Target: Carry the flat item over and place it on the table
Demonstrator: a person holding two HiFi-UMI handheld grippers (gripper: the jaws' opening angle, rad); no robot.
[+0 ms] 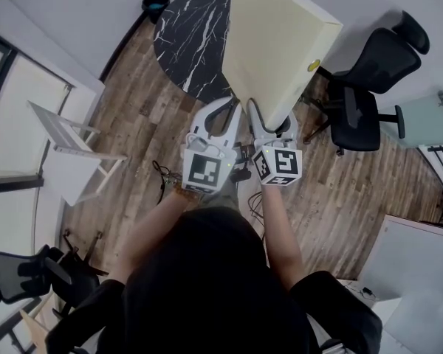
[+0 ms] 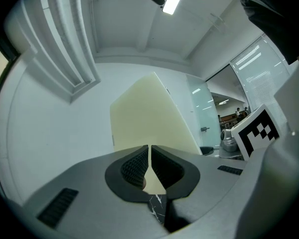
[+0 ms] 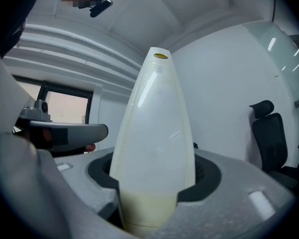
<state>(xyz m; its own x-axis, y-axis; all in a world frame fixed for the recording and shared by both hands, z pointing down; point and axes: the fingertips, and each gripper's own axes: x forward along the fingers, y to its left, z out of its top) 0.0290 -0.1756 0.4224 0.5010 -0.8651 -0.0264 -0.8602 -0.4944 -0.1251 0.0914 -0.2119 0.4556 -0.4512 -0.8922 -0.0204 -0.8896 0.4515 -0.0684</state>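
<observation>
My left claw has its pads squeezed almost together on a thin bit of the big flat cream-coloured panel. The panel stands up on its edge in front of me. It is held over the near side of the round black marble surface, and I think it is not laid down yet. My right claw is clamped wide on the panel's thick edge.

I think the panel is light but big and stiff, so it could swing. Its skin looks shiny, maybe slippy. Two claws on the near edge feels right.

Only the head view shows the whole surface. Only the right claw view shows the shiny edge and the small yellow sticker on top.
</observation>
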